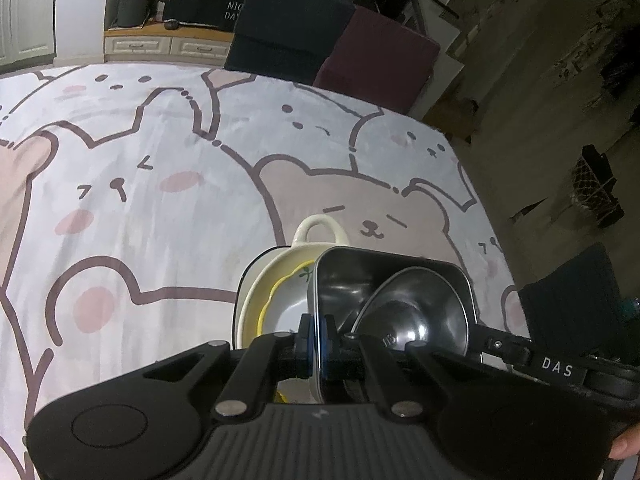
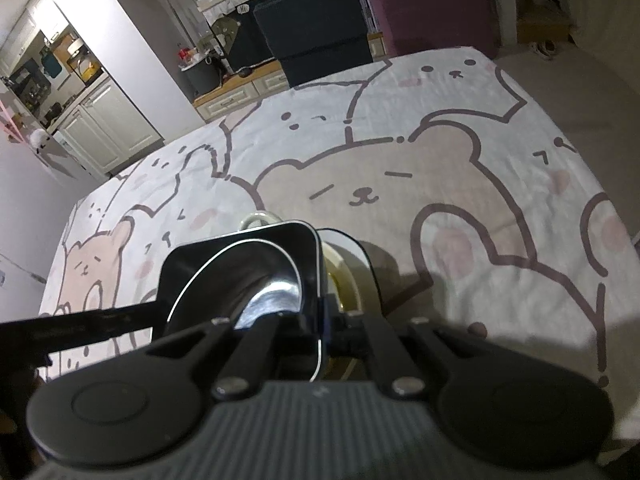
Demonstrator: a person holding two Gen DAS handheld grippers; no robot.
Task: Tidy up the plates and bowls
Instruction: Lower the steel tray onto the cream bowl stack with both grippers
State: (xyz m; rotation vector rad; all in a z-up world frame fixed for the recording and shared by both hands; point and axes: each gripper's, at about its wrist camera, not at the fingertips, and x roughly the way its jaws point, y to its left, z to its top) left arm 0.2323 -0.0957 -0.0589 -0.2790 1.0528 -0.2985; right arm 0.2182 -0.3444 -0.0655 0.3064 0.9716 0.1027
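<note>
both grippers pinch opposite rims of one square metal tray: the left gripper (image 1: 318, 338) on one edge, the right gripper (image 2: 320, 328) on the other. a round metal bowl (image 1: 416, 312) sits inside the tray (image 1: 340, 276), which hangs just over a cream dish (image 1: 256, 292) on the bear-print cloth (image 1: 140, 200). best lowered level, both hands together, and centred before letting go.

"DAS" on right gripper (image 1: 556, 368); backdrop lettering blurred.
</note>
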